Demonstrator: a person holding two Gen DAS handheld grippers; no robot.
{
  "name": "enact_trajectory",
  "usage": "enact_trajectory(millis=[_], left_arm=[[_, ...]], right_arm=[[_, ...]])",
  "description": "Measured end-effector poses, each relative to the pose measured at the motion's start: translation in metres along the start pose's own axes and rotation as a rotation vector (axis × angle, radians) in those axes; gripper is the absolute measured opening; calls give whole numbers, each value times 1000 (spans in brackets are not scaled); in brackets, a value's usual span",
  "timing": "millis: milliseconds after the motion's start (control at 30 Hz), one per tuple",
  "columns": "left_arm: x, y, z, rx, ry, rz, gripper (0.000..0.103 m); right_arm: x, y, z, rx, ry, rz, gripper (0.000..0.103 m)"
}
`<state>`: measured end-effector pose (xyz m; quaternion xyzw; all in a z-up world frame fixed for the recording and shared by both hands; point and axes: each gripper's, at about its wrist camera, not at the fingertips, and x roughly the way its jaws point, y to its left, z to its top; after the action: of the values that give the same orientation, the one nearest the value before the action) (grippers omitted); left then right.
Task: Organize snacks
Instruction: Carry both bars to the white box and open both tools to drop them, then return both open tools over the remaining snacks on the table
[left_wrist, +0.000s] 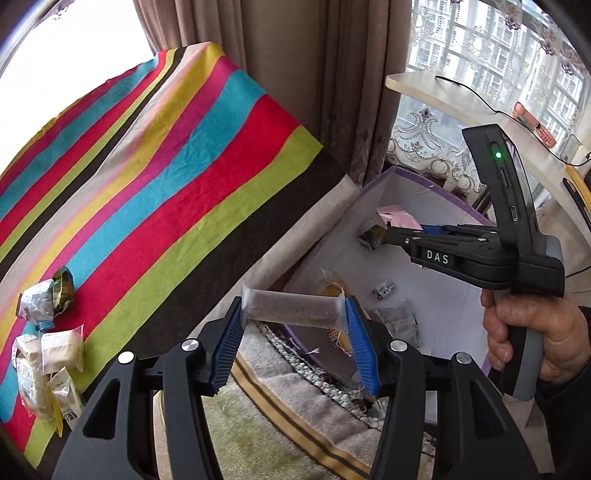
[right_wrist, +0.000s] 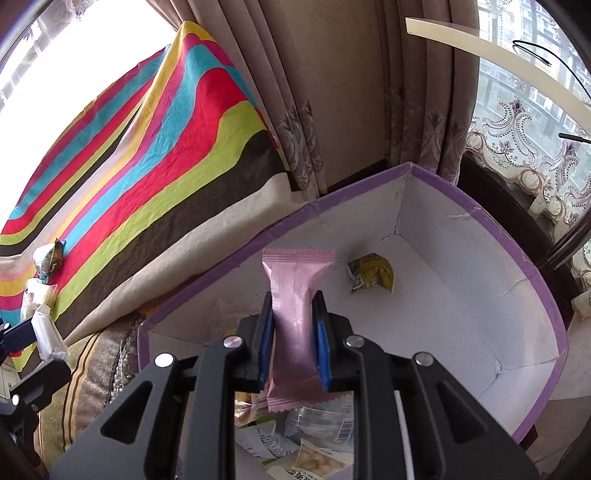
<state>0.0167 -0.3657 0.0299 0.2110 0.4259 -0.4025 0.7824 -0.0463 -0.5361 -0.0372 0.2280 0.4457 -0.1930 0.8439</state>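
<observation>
1. Nearest my left lens: left gripper (left_wrist: 293, 325), blue pads (left_wrist: 360, 332) pinching a brown bar (left_wrist: 293, 308) in clear wrap, crosswise, by its two ends.
2. The bar hangs over the near rim of the box (left_wrist: 406, 177), between cloth edge and box interior.
3. Nearest my right lens: right gripper (right_wrist: 293, 332), jaws pressed tight on a pink pack (right_wrist: 295, 295), gripped at mid-length; top end fans out above the pads, bottom end sticks out below.
4. The pink pack sits above the box (right_wrist: 480, 236) interior, clear of the floor.
5. Box: purple rim, white inside. On its floor, a yellow pack (right_wrist: 371, 275) near the far corner; clear-wrapped snacks (right_wrist: 321, 432) heaped at the near side.
6. From the left view I see a hand (left_wrist: 535, 332) holding the right gripper (left_wrist: 386, 236) over the box, the pink pack (left_wrist: 397, 218) at its tip.
7. Striped cloth (left_wrist: 166, 166) left of the box; loose snacks (left_wrist: 48, 332) lie at its near-left part, well apart from the box.
8. Carpet (left_wrist: 258, 424) below, curtain (left_wrist: 295, 55) behind.
</observation>
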Motion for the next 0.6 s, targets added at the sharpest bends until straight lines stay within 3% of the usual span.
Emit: enact_trajectory(millis=[67, 133, 167, 200, 233, 600], left_arm=[[1, -8, -1, 34, 3, -18, 55], [5, -15, 0, 70, 12, -31, 68], [7, -17, 0, 75, 11, -21, 79], [7, -17, 0, 73, 9, -11, 83], [7, -15, -1, 66, 9, -18, 83], [5, 1, -1, -30, 7, -26, 85]], right_arm=[[-1, -2, 0, 4, -2, 0, 21], [-1, -3, 0, 7, -2, 3, 24], [-1, -3, 0, 9, -2, 2, 37], [-2, -3, 0, 12, -8, -7, 54], [-4, -3, 1, 14, -16, -15, 58], [-4, 1, 1, 5, -9, -5, 66]])
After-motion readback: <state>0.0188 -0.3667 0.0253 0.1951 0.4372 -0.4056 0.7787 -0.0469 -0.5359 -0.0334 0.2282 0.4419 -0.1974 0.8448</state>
